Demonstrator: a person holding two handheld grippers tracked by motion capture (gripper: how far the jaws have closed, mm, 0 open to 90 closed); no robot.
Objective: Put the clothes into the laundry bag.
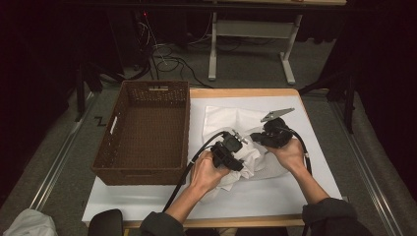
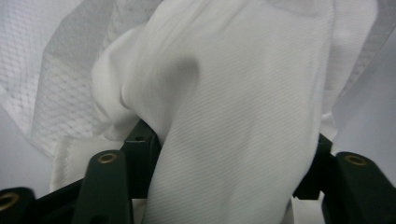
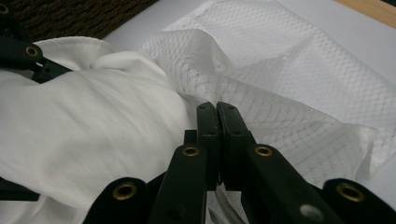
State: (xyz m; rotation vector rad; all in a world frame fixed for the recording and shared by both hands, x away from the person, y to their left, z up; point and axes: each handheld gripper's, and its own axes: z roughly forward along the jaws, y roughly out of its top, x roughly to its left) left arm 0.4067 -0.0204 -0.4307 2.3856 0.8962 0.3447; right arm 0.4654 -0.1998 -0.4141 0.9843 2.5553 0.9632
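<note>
Counting one white garment (image 1: pixel 231 142), one wicker basket (image 1: pixel 145 132), two grippers.

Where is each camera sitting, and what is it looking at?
High view: above the table, looking down at the basket, white cloth, both forearms and hands.
Left gripper view: rides on the left claw, facing the white cloth draped between its black jaws.
Right gripper view: rides on the right claw, jaws together at the mesh bag.
Shared: the white cloth and the mesh bag.
</note>
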